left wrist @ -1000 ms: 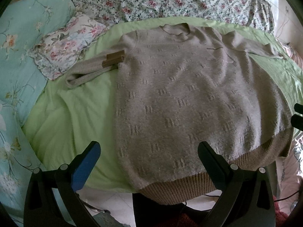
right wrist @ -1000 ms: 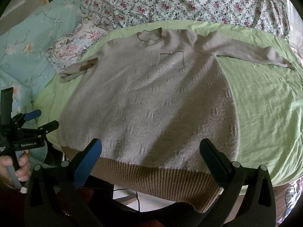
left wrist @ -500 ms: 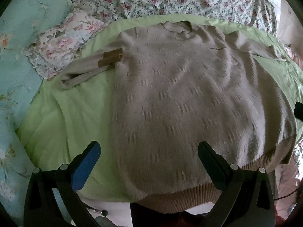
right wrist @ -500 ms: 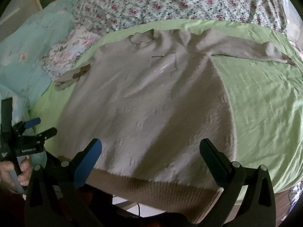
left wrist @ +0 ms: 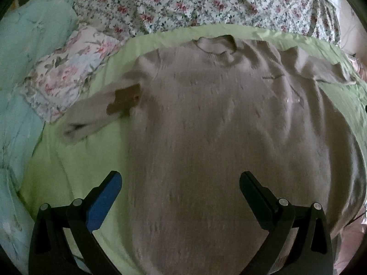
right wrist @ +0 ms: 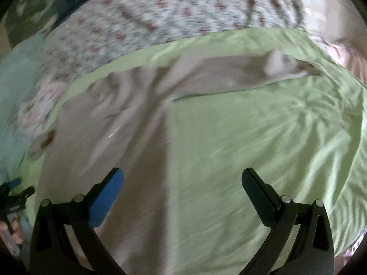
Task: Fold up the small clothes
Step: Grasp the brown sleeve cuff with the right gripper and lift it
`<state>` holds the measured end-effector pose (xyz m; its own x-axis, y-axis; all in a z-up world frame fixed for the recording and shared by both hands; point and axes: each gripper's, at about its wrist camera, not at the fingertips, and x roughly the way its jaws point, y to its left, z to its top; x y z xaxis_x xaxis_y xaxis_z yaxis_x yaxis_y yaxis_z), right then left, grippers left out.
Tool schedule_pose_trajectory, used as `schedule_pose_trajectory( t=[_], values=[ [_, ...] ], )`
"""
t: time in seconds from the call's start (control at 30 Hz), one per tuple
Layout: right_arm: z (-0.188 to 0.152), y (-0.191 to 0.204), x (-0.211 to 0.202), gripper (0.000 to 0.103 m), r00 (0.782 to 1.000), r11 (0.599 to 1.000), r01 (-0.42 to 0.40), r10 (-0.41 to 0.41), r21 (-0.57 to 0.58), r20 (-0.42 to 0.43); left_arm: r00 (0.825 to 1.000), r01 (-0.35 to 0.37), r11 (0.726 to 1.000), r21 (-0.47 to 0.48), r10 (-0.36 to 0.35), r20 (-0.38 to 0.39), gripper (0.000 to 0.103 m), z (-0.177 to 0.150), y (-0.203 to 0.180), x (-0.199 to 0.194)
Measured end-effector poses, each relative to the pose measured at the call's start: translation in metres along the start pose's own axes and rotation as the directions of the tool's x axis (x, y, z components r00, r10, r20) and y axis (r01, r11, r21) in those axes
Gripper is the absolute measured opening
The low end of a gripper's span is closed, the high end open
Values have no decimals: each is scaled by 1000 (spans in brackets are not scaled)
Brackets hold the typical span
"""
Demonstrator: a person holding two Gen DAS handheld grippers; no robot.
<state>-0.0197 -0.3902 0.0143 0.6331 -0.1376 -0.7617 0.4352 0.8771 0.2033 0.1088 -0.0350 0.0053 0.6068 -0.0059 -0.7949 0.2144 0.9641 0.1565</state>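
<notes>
A beige knit sweater (left wrist: 218, 137) lies flat, front up, on a light green sheet (left wrist: 75, 160), collar at the far side. Its left sleeve (left wrist: 101, 110) is folded back with a brown cuff; its right sleeve (right wrist: 240, 73) stretches out to the right. My left gripper (left wrist: 180, 183) is open and empty, above the sweater's lower body. My right gripper (right wrist: 182, 181) is open and empty, above the sweater's right side edge (right wrist: 165, 160) and the bare sheet (right wrist: 263, 149). The right wrist view is blurred. The left gripper also shows at the left edge of the right wrist view (right wrist: 13, 197).
A floral quilt (left wrist: 206, 2) lies bunched along the far side. A floral pillow (left wrist: 66, 73) and pale blue bedding (left wrist: 27, 45) lie to the left. The sheet's near edge drops off below the grippers.
Both grippers moved forward over the bed; the sweater's ribbed hem has dropped out of view. The right gripper swung right, toward the outstretched sleeve. Both stayed open.
</notes>
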Motion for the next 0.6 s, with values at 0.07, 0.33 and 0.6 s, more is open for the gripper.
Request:
schedule_pose_trajectory(
  t=[0.07, 0.33, 0.6],
  values=[
    [18, -27, 7, 103, 1000, 999, 2, -3, 53, 12, 1000, 4, 1000, -4, -4, 4, 103, 10, -1, 3],
    [96, -152, 38, 72, 990, 931, 95, -127, 353, 68, 999, 11, 1000, -12, -11, -32, 103, 32, -13, 25],
    [145, -237, 86, 61, 969, 819, 182, -244, 544, 43, 996, 32, 999, -41, -36, -82, 103, 43, -23, 50]
  ],
)
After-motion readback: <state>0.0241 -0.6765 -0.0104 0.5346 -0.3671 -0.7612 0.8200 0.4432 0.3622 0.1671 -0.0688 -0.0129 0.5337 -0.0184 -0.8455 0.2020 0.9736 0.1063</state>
